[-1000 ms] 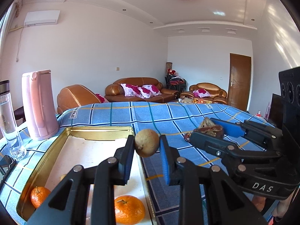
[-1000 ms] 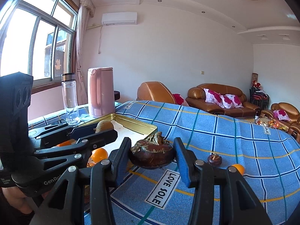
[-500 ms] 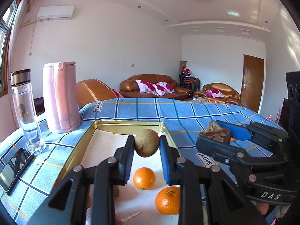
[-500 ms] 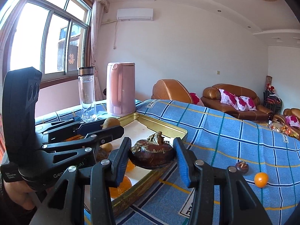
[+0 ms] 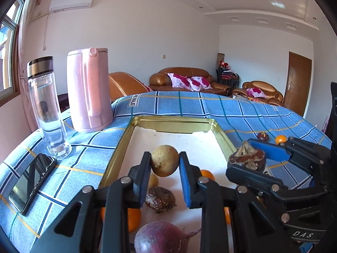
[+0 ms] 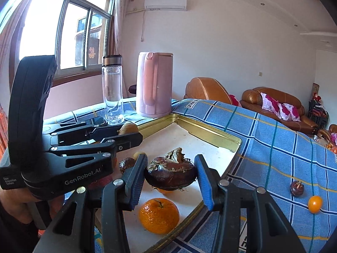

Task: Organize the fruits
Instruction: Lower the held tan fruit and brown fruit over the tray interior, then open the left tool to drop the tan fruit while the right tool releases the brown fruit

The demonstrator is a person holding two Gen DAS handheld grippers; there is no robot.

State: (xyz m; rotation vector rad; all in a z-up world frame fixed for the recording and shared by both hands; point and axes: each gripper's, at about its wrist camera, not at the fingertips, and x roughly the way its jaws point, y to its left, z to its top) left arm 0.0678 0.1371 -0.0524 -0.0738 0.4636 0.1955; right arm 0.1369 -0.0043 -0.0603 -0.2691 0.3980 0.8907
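A: So, state of the left tongs point(image 5: 165, 169)?

B: Closed on a tan fruit point(image 5: 165, 160), pads pressing both sides, held above the tray point(image 5: 172, 124). Under them lie a purple bulb point(image 5: 161, 238), a brown fruit point(image 5: 160, 199) and oranges.

A: Right tongs point(image 6: 171, 175)?

B: Clamped on a dark fruit point(image 6: 171, 173) with a dry calyx, above the tray's near part; an orange point(image 6: 159, 215) lies below.

A: Beyond the tray?

B: On the checked cloth point(image 6: 273, 143), well right of the tray, one small dark fruit point(image 6: 297, 188) and one small orange point(image 6: 315, 204) sit close together. To the left stand a phone point(image 5: 31, 182), a bottle point(image 5: 47, 111) and a pink kettle point(image 5: 89, 89). Sofas line the far wall.
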